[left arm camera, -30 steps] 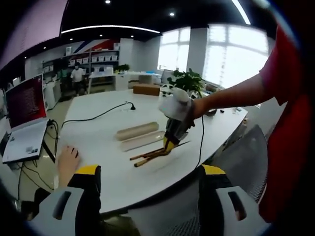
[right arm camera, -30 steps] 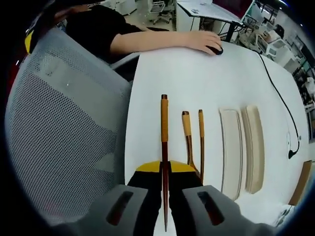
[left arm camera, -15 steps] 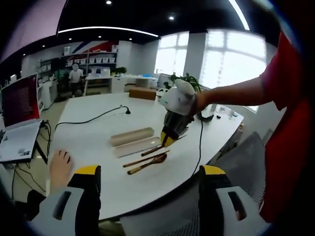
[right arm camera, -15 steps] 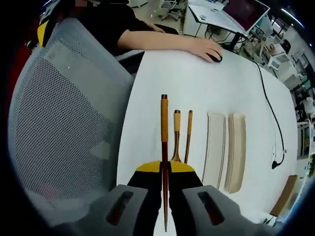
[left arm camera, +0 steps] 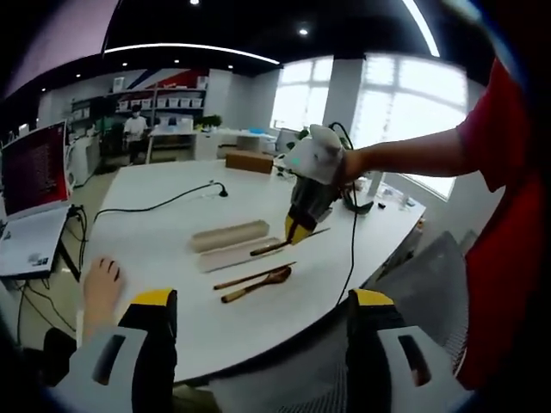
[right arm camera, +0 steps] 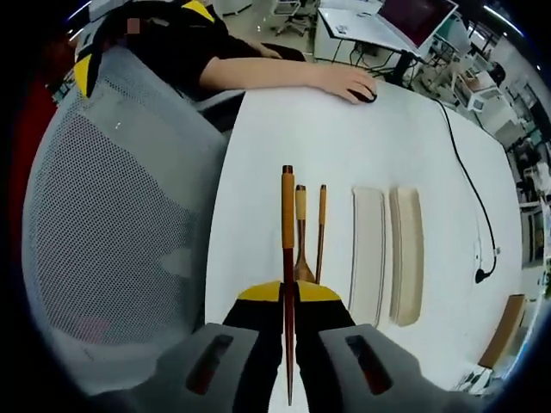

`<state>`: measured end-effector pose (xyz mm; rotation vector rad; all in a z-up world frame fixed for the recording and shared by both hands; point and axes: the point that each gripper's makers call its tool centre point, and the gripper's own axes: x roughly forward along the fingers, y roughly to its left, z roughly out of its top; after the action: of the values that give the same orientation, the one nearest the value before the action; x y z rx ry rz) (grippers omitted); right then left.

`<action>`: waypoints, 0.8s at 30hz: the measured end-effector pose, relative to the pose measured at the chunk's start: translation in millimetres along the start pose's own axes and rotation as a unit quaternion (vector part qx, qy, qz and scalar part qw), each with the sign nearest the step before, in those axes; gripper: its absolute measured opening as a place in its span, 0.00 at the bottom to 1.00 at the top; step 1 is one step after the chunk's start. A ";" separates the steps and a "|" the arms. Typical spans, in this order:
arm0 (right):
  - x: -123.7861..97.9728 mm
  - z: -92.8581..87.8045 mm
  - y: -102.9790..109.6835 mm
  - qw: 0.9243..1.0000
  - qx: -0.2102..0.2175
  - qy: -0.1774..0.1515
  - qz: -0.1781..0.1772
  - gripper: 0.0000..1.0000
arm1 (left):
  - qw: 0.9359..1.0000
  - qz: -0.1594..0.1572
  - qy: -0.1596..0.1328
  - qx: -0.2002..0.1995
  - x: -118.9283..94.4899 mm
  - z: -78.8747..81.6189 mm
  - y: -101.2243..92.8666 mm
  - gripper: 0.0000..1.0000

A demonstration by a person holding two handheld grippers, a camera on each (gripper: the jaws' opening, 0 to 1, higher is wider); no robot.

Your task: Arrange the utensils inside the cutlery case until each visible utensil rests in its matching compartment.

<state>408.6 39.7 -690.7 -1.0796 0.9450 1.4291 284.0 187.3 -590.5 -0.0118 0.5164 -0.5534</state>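
Above the white surface [left arm camera: 172,249], the right tongs [right arm camera: 288,297] pinch a single dark utensil with an orange-wrapped handle [right arm camera: 287,215] between their pressed-together jaws, the handle pointing forward and the thin tip running back between them; whether it is a chopstick or a fork cannot be told. In the left gripper view the same tongs [left arm camera: 297,231] hang in the air beside the case, the utensil's handle end reaching out over the nearer case half [left arm camera: 237,255].

Compared with a second ago, the held utensil has been lifted clear of the surface and carried toward the case: then it sat low among the other pieces, now it hovers at the edge of the open tray. Two utensils stay behind, a spoon [left arm camera: 256,285] and a slim stick [left arm camera: 254,275], lying side by side just in front of the case. The farther case half [left arm camera: 229,235] lies parallel, just beyond the nearer one, both apparently empty.

The left tongs [left arm camera: 258,344] stand spread and empty, held back near the surface edge. Another person's hand [left arm camera: 101,284] rests on the surface to the left.

Judged from this, the first utensil is about to be placed, with two pieces left to go.
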 end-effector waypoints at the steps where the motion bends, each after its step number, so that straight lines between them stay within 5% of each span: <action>1: -1.2 -1.7 -1.9 1.000 -0.002 0.004 -0.002 0.00 | 1.000 0.000 0.001 0.001 -0.9 -0.7 0.1 0.83; 24: -77.4 5.7 -60.6 0.999 -0.040 0.022 -0.025 0.00 | 1.000 0.002 -0.012 -0.015 3.0 1.9 0.8 0.83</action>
<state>470.3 31.3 -614.5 -1.1909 0.8921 1.4174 287.4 186.3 -590.3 -0.0453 0.5015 -0.5413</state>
